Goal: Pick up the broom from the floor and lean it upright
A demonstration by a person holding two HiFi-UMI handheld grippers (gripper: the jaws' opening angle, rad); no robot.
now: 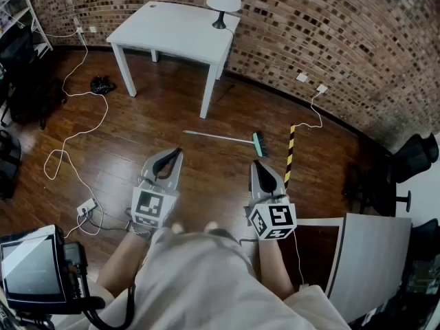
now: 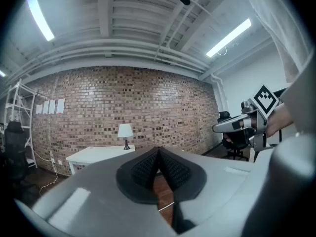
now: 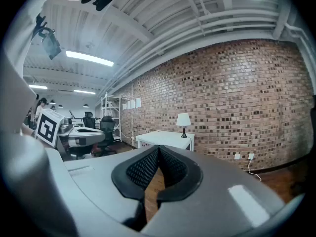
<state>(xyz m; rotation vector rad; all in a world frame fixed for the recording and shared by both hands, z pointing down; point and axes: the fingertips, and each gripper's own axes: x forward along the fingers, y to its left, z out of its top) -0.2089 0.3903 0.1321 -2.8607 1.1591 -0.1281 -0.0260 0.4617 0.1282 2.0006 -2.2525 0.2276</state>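
While the broom (image 1: 221, 138) lies flat on the glossy dark wooden floor (image 1: 172, 115), its thin pale handle points toward the white square table (image 1: 172, 26) by the rough brick wall (image 1: 330, 33). The left gripper (image 1: 177, 152) and the right gripper (image 1: 257, 163) have their fingers pressed together, holding nothing.

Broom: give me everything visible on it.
The broom lies flat on the wooden floor, just in front of the white table. It has a thin pale handle and a small teal head at its right end, close to a yellow-and-black striped strip. Only the floor touches it.
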